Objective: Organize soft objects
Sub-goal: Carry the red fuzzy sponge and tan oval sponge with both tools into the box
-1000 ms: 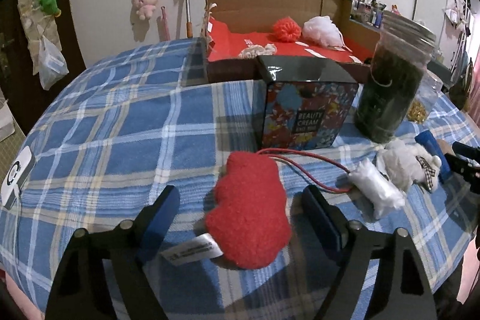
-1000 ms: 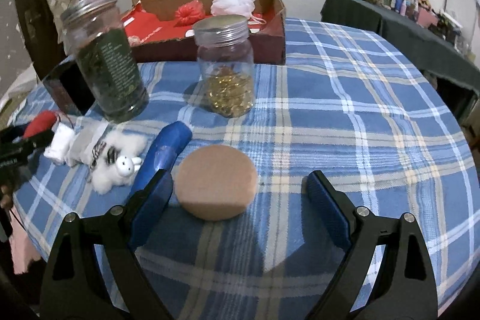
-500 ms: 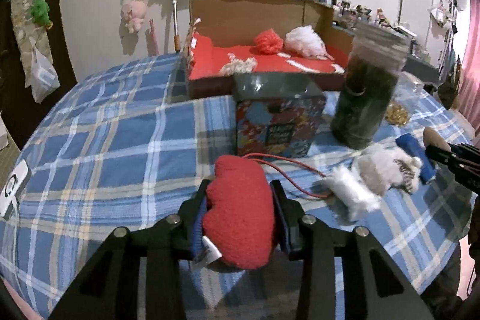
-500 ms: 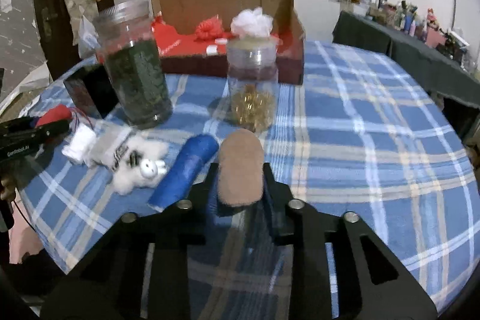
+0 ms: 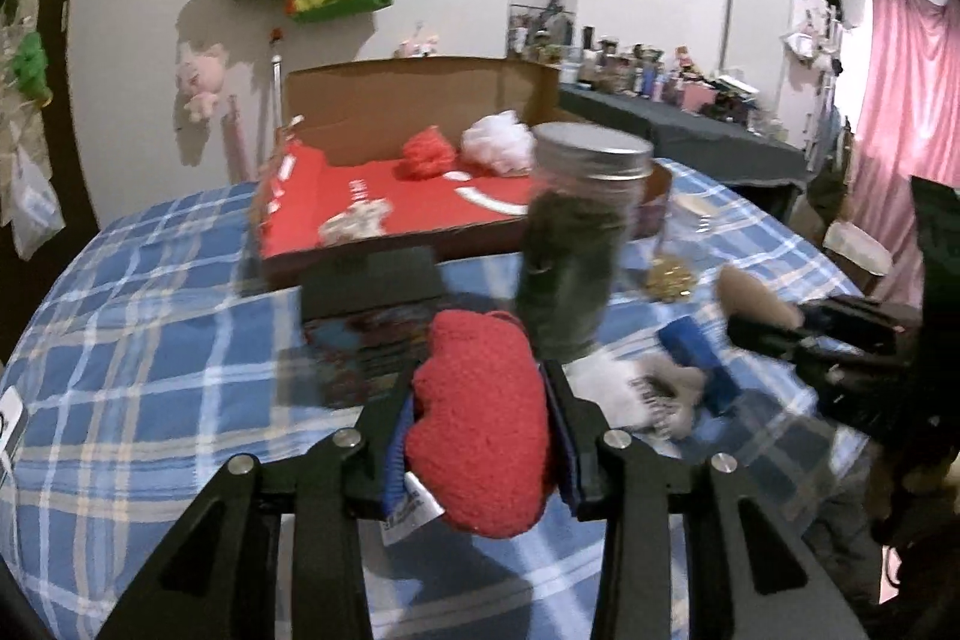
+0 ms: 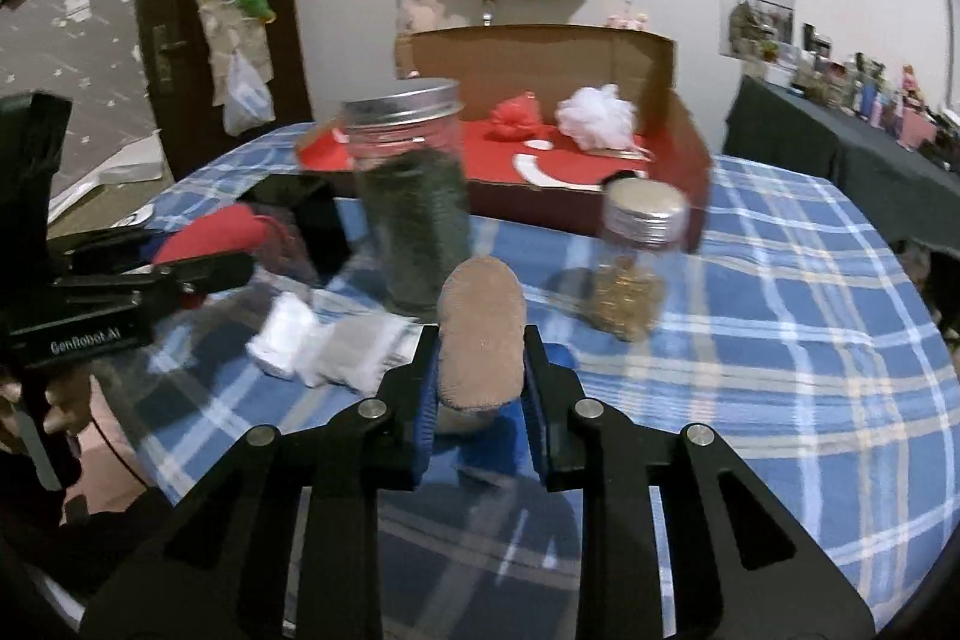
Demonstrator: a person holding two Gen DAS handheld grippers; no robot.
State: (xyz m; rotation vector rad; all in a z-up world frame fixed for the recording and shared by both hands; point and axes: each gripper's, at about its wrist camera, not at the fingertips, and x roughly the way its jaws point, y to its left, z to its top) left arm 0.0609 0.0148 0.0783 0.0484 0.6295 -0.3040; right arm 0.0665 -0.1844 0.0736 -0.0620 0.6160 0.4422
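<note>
My left gripper [image 5: 480, 430] is shut on a red plush heart [image 5: 480, 418] and holds it above the blue plaid table. My right gripper [image 6: 480, 370] is shut on a tan round sponge [image 6: 480, 334], also lifted; the sponge also shows at the right of the left wrist view [image 5: 753, 298]. An open cardboard box with a red floor [image 5: 420, 202] stands at the back, holding a red pouf [image 5: 426, 151], a white pouf [image 5: 498, 142] and a small white item [image 5: 354, 223]. A white plush sheep [image 5: 648, 394] and a blue roll [image 5: 696, 358] lie on the table.
A tall jar of dark contents [image 6: 414, 196] and a small jar of gold bits [image 6: 636, 262] stand between the grippers and the box. A patterned tin with a black lid [image 5: 372, 316] sits in front of the box. White wrapped packets [image 6: 324, 346] lie left of the right gripper.
Both grippers closed on their objects, the left on the red heart and the right on the tan sponge, then lifted them off the table and moved towards the box.
</note>
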